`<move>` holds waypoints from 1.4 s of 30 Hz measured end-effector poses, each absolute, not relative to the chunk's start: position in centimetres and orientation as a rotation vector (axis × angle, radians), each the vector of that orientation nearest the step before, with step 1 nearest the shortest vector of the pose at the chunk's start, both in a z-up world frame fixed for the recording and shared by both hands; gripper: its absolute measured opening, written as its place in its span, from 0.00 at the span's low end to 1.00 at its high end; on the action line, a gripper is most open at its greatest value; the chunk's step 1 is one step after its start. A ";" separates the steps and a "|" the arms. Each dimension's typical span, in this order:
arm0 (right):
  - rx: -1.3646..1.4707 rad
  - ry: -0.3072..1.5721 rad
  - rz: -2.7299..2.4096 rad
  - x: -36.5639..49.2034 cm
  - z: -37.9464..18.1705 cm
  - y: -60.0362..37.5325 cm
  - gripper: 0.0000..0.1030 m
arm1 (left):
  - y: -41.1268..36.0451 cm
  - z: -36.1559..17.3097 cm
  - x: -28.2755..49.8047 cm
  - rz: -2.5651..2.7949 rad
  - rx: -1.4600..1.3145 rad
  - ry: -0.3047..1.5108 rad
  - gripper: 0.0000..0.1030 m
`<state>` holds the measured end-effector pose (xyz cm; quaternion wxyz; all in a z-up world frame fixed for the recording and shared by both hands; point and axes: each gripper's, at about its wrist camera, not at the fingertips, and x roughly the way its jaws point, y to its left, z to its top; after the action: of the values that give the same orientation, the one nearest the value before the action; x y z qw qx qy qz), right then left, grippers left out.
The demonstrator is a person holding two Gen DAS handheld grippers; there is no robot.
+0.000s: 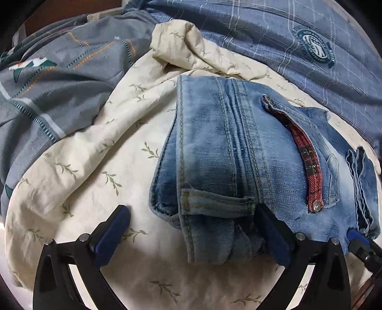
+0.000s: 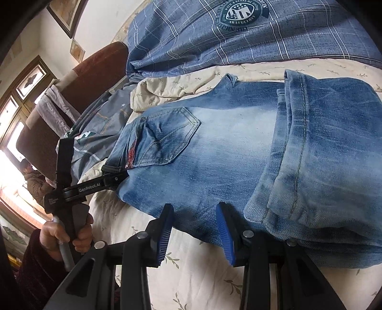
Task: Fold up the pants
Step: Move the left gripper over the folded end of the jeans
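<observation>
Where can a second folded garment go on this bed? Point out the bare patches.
Bare cream sheet lies left of the folded jeans, between them and the grey quilt. Another bare strip lies below the jeans' near edge. Beyond the jeans it is crowded: bunched sheet and blue plaid duvet.

White lettering reading "GenRobot.AI" runs along the black arm of the left gripper (image 2: pixel 114 177), seen from the right wrist view; a smaller white label on the same tool's black body nearer the hand (image 2: pixel 65 235) is too small to read. On the blue plaid bedding (image 2: pixel 191 40) a round dark-green emblem (image 2: pixel 241 14) carries ring lettering, upside down in this view; parts read "WITH A SENSE OF" and "AND CULTURE", the rest is unclear. In the left wrist view the same emblem (image 1: pixel 312 49) shows its lettering too blurred to read.
</observation>
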<state>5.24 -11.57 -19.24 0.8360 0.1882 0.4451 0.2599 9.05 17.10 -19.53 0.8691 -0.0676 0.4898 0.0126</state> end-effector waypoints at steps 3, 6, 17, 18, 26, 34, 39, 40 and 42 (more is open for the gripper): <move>0.394 0.937 0.552 5.1 -19.2 -11.6 0.40 | 17.1 -19.6 9.1 0.012 -0.147 1.015 1.00; 0.391 0.940 0.549 5.2 -19.2 -11.6 0.40 | 17.4 -19.3 9.3 -0.006 -0.158 1.015 1.00; 0.368 0.810 0.542 4.6 -15.4 -11.6 0.40 | 16.3 -15.4 7.7 -0.014 -0.029 0.792 1.00; 0.366 0.806 0.522 4.7 -15.4 -11.7 0.40 | 16.1 -15.9 7.9 -0.019 -0.019 0.813 1.00; 0.296 0.936 0.432 5.9 -18.0 -10.7 0.41 | 17.1 -18.8 8.8 -0.077 -0.161 0.946 1.00; 0.282 0.927 0.440 5.6 -17.4 -10.9 0.44 | 17.3 -18.6 7.8 -0.090 -0.175 0.932 1.00; 0.341 0.847 0.429 4.9 -15.5 -12.5 0.45 | 17.5 -17.3 7.1 -0.059 -0.181 0.895 1.00; 0.359 0.830 0.420 4.7 -15.2 -13.1 0.46 | 17.5 -16.9 7.0 -0.051 -0.176 0.886 1.00; 0.386 0.810 0.403 4.6 -14.6 -13.9 0.46 | 17.5 -15.8 6.6 -0.046 -0.170 0.867 1.00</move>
<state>4.57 -13.90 -14.65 0.8815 0.1855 0.3887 0.1935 6.57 17.52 -15.76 0.9036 -0.0823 0.4197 -0.0221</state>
